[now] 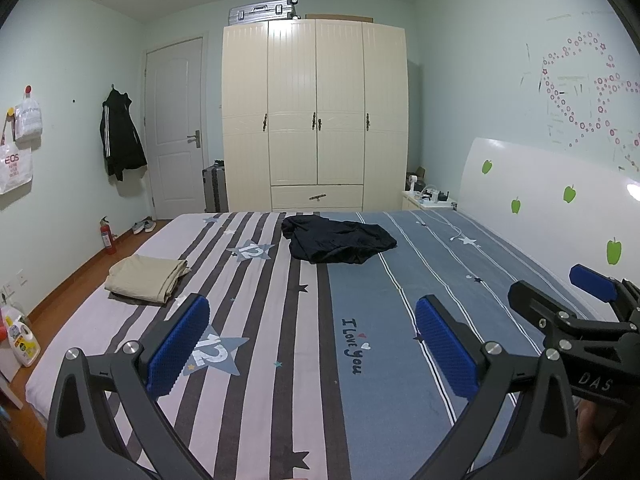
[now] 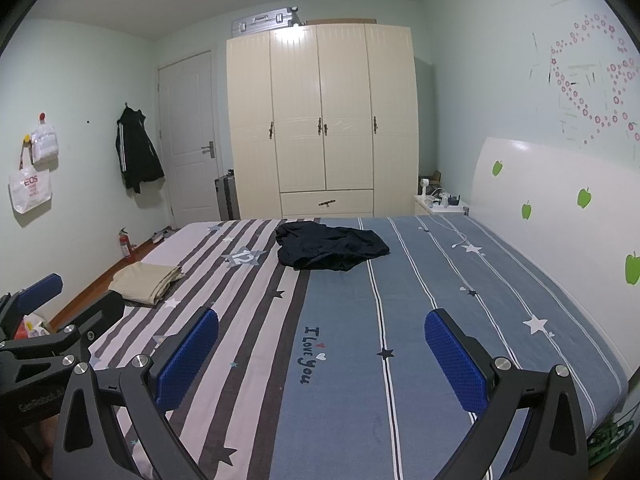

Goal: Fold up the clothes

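Observation:
A crumpled dark garment (image 1: 338, 242) lies on the far middle of the bed (image 1: 360, 320); it also shows in the right wrist view (image 2: 330, 250). A folded beige garment (image 1: 148, 278) sits on a darker folded piece at the bed's left edge, also seen in the right wrist view (image 2: 146, 282). My left gripper (image 1: 312, 344) is open and empty above the near part of the bed. My right gripper (image 2: 322, 354) is open and empty beside it. The right gripper shows at the right of the left view (image 1: 560, 300); the left gripper shows at the left of the right view (image 2: 68, 304).
A cream wardrobe (image 1: 314, 116) stands beyond the bed, a suitcase (image 1: 214, 188) beside it. A white headboard (image 1: 560, 216) runs along the right. A white cable (image 1: 444, 226) lies on the bed's far right. A fire extinguisher (image 1: 107, 236) and detergent bottle (image 1: 24, 338) stand on the floor at left.

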Demonstrator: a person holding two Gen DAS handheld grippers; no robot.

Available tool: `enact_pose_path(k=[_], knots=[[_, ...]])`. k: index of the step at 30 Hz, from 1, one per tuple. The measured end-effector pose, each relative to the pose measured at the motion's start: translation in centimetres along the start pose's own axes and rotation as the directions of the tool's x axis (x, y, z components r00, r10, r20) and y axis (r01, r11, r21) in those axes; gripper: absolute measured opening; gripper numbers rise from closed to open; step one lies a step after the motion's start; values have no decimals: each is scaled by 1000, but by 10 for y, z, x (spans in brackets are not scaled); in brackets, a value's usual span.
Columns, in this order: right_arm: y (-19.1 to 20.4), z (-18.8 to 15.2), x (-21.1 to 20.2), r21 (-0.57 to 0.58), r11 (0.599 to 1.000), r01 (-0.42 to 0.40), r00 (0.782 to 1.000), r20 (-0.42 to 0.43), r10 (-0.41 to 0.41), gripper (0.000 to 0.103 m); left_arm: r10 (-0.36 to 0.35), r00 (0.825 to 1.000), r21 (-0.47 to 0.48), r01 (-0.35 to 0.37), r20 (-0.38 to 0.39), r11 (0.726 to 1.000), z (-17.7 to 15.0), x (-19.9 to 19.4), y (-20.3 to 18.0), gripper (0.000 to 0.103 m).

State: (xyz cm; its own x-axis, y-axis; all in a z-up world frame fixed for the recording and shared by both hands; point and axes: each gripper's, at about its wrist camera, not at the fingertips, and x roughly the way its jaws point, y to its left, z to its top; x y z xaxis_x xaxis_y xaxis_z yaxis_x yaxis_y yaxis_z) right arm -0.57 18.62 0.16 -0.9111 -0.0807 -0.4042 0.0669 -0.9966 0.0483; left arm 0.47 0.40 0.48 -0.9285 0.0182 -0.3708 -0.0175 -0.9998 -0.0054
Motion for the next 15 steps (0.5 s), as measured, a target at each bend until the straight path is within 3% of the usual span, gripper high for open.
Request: enact_pose_path(k=[15], knots=[[-3,-2,1,4,1000,1,1000,-4,-1,102,-3,1000,1,3,-1,1000,-2,-1,3,102]])
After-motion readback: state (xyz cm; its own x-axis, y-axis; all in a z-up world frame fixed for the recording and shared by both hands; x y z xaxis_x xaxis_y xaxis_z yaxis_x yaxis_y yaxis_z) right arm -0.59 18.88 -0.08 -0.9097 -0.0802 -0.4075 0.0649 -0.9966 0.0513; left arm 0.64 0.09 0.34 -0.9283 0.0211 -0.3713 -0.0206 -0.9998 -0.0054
